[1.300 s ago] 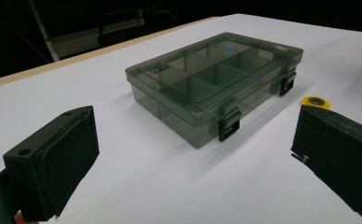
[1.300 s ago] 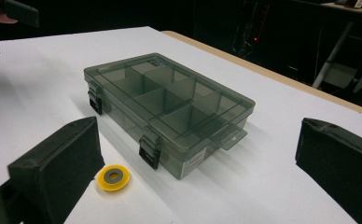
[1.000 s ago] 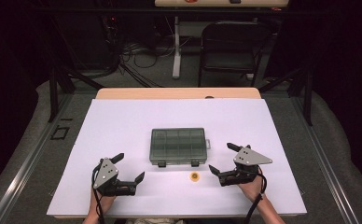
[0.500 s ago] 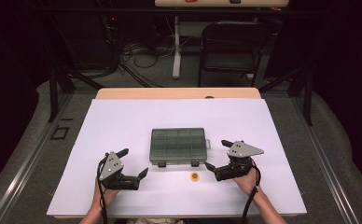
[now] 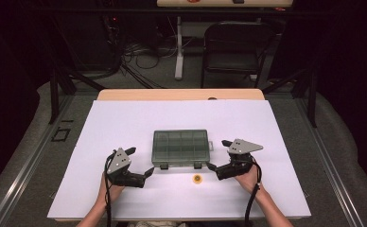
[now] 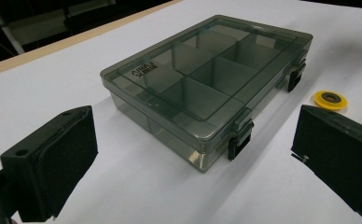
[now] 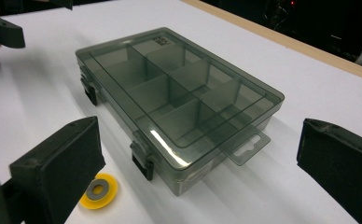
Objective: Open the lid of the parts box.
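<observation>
Your left gripper (image 5: 141, 162) sits at the compartment box's (image 5: 180, 147) near-left corner, jaws apart and empty; your right gripper (image 5: 218, 155) flanks its right end, jaws likewise spread; the box rests mid-worktop (image 5: 125, 118), lid apparently latched; the yellow ring (image 5: 197, 178) lies just before it, untouched.

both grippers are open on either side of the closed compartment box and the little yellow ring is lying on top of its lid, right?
Not quite. The yellow ring lies on the white table cover in front of the box, apart from it, not on its lid; the high view shows this. The rest holds: the left gripper and right gripper are open on either side of the closed box.
</observation>
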### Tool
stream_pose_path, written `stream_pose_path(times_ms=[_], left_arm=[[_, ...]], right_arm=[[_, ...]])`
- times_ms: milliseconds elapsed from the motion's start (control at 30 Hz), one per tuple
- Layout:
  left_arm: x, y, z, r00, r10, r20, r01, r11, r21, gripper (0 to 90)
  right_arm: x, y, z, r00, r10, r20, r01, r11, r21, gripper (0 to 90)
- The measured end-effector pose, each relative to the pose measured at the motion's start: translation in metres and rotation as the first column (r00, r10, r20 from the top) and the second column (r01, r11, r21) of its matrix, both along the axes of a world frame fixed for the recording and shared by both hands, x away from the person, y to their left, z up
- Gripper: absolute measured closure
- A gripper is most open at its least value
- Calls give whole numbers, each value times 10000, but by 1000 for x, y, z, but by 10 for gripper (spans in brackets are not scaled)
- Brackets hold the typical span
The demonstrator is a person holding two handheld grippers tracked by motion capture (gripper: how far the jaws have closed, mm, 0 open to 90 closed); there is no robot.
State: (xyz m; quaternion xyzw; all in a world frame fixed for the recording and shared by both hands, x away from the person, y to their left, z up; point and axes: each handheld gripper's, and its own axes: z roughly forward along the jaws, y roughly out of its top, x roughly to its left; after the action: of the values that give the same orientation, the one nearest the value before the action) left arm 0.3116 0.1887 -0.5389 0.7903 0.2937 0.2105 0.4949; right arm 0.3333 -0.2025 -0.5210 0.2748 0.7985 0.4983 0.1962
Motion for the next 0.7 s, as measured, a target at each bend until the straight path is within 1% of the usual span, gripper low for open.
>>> stream_pose_path(times_ms=[100, 167, 233, 267, 300, 367, 400, 433, 500, 600, 667, 700], left_arm=[[3, -1, 0, 9999, -69, -73, 69, 10000, 69, 0], [5, -3, -1, 9996, -195, -192, 197, 9998, 99, 0], [8, -4, -2, 9995, -160, -272, 164, 9998, 145, 0], [10, -4, -2, 9992, -225, -330, 231, 9996, 171, 0], [11, -6, -3, 9990, -237, -373, 243, 9996, 146, 0], [15, -7, -3, 9984, -322, -468, 333, 9992, 229, 0], [15, -8, -3, 9982, -369, -462, 380, 9990, 221, 0], [18, -9, -4, 9975, -444, -553, 462, 9984, 311, 0], [19, -9, -4, 9971, -482, -592, 501, 9982, 314, 0], [21, -10, -6, 9950, -566, -824, 609, 9969, 507, 0], [20, -11, -6, 9952, -570, -790, 613, 9967, 534, 0], [20, -11, -6, 9949, -631, -787, 682, 9957, 634, 0]], right_arm=[[5, 1, 0, 10000, 17, -56, -16, 10000, 19, 0], [10, 3, 0, 9998, 146, -134, -146, 9999, 5, 0], [16, 4, -1, 9992, 288, -282, -287, 9996, 29, 0], [17, 5, -1, 9990, 344, -299, -344, 9994, 1, 0], [17, 5, -1, 9990, 344, -299, -344, 9994, 1, 0], [19, 8, -1, 9980, 490, -392, -490, 9988, 18, 0], [20, 10, -2, 9973, 596, -434, -598, 9982, -29, 0], [20, 11, -3, 9969, 613, -489, -617, 9981, -83, 0], [20, 12, -3, 9963, 672, -538, -682, 9975, -176, 0], [19, 13, -1, 9964, 644, -550, -666, 9970, -391, 0], [19, 13, -1, 9962, 672, -562, -695, 9967, -408, 0], [18, 13, -1, 9959, 707, -570, -730, 9965, -400, 0]])
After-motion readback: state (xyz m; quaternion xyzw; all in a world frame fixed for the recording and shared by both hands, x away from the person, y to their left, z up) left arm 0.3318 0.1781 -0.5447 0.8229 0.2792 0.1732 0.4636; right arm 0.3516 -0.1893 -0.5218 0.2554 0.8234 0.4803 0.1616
